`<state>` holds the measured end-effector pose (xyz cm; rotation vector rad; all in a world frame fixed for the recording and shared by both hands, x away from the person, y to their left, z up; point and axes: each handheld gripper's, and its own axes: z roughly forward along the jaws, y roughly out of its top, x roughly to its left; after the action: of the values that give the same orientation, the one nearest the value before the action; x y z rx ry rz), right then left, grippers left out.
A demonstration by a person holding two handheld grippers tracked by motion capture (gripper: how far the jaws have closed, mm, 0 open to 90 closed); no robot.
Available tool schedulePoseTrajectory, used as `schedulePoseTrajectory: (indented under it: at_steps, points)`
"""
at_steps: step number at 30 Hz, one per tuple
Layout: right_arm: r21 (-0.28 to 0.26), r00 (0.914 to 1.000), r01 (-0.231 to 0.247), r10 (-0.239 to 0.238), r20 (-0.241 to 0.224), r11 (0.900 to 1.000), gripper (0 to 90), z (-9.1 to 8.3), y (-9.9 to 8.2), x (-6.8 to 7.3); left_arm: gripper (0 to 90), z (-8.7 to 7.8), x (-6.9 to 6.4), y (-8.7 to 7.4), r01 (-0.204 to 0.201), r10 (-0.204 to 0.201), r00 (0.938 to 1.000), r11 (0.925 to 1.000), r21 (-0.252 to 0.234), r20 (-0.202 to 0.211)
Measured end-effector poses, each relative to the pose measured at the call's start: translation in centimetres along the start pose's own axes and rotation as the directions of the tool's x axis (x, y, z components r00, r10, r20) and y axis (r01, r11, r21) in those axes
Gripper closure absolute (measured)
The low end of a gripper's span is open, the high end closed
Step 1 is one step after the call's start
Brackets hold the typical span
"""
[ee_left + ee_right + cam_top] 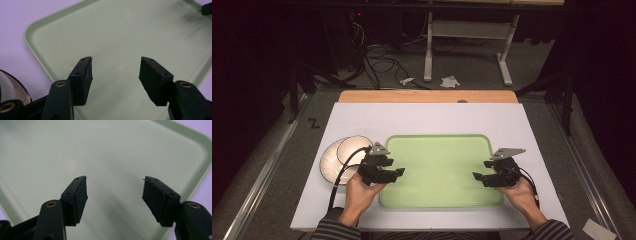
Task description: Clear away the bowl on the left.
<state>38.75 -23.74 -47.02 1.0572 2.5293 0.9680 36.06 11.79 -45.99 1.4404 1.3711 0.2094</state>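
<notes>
Both grippers hover over the pale green plastic tray (439, 197), jaws spread wide, holding nothing. The stacked white plates (332, 159) sit just left of it, beside the left gripper (396, 172). I'd swing it over and pinch the top rim squarely; right gripper (478, 176) waits.

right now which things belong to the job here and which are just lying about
In the job:
- green tray
- stacked white plates
- left gripper, open over the tray
- right gripper, open over the tray

Lying about:
- crumpled paper on the floor
- cables
- table leg frame behind
</notes>
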Motion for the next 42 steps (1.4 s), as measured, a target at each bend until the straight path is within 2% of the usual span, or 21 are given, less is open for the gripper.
schedulePoseTrajectory:
  at_steps: [8, 21, 24, 28, 31, 33, 34, 36, 38, 41, 42]
  points:
    - [0.0, 1.0, 0.001, -0.001, 0.004, 1.0, 37.8, -0.1, 0.0, 0.1, 44.2, -0.3, 0.0, 0.1, -0.006, 0.006, 1.0, 0.9997, -0.023, 0.002]
    - [0.004, 1.0, 0.005, -0.005, -0.003, 1.0, 38.5, -0.1, 0.1, 0.1, 41.5, -1.0, 0.1, 1.0, -0.01, 0.01, 0.9999, 0.994, -0.109, -0.003]
    - [0.002, 1.0, 0.003, -0.003, -0.002, 1.0, 38.5, -0.1, 0.1, 0.1, 40.3, -1.1, 0.2, 1.1, -0.019, 0.018, 0.9998, 0.9937, -0.111, -0.009]
    - [0.001, 1.0, 0.004, -0.004, -0.004, 1.0, 38.6, -0.1, 0.1, 0.0, 40.5, -1.2, 0.2, 1.3, -0.008, 0.006, 0.9998, 0.9936, -0.113, -0.018]
    - [0.001, 1.0, 0.007, -0.007, -0.002, 1.0, 38.6, -0.1, 0.1, 0.1, 40.5, -1.3, 0.2, 1.4, -0.02, 0.018, 0.9996, 0.9922, -0.123, -0.022]
    - [0.002, 1.0, 0.003, -0.003, -0.002, 1.0, 38.7, -0.1, 0.1, 0.1, 40.1, -1.2, 0.3, 1.6, -0.031, 0.026, 0.999, 0.9904, -0.135, -0.037]
    - [0.004, 1.0, 0.002, -0.002, -0.004, 1.0, 39.0, -0.1, 0.1, 0.1, 39.9, -0.9, 0.5, 1.7, -0.051, 0.043, 0.9973, 0.9906, -0.127, -0.06]
    - [0.011, 1.0, 0.006, -0.006, -0.003, 0.9999, 39.1, 0.0, 0.1, 0.0, 40.1, -0.8, 0.4, 1.8, -0.066, 0.057, 0.9962, 0.989, -0.133, -0.066]
    - [0.016, 1.0, 0.002, -0.002, -0.002, 0.9999, 39.2, 0.0, 0.1, 0.0, 40.3, -0.9, 0.4, 1.9, -0.063, 0.055, 0.9965, 0.988, -0.141, -0.062]
    - [0.008, 1.0, 0.004, -0.003, -0.006, 1.0, 39.5, 0.0, 0.1, 0.1, 40.2, -1.1, 0.6, 2.1, -0.068, 0.058, 0.9955, 0.9877, -0.141, -0.075]
    - [0.011, 1.0, 0.0, 0.0, -0.007, 0.9999, 39.6, 0.1, 0.1, 0.1, 40.8, -1.3, 0.8, 2.4, -0.057, 0.045, 0.9949, 0.9891, -0.136, -0.09]
